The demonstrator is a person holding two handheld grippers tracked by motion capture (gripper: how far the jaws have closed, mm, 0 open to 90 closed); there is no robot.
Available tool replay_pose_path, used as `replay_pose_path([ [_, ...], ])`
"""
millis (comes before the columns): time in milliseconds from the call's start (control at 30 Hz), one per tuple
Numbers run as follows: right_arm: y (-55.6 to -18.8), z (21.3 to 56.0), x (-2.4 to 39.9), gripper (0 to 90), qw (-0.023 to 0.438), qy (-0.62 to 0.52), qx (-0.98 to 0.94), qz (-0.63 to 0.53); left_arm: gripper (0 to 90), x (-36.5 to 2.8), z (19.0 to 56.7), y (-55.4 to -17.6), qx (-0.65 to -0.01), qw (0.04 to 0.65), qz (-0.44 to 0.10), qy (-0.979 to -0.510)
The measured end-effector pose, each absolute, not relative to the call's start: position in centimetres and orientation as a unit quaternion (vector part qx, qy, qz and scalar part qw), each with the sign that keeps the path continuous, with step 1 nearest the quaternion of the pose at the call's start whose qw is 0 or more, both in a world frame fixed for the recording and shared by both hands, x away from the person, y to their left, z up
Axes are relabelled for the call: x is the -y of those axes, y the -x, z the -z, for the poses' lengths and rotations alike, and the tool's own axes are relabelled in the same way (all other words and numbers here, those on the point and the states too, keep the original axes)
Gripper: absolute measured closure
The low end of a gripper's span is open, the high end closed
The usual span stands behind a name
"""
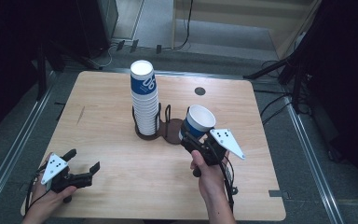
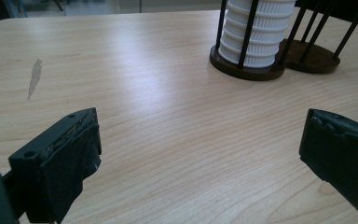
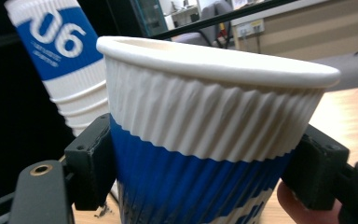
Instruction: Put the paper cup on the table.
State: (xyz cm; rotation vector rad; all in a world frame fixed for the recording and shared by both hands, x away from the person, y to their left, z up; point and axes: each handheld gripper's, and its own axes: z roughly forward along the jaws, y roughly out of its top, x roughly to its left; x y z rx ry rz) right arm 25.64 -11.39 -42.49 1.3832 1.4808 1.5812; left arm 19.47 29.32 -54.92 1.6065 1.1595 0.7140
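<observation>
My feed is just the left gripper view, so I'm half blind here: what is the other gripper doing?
Observer: The right gripper is shut on a single blue-and-white paper cup, held tilted above the table.
Operator: Where is that cup relative to the rack I see?
Observer: It sits over the empty right ring of the cup holder.
Operator: How tall is the stack in the other ring?
Observer: The cup stack rises well above the holder's posts, with a blue band on the top cup.
</observation>
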Motion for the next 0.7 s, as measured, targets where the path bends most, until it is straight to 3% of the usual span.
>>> replay_pose_path([
  [700,-27.8,42.9,13.0,21.6,0.384,-0.490,-0.539,-0.567,0.0,-30.7,55.1,-18.8,-0.494,0.490,-0.292,-0.656],
])
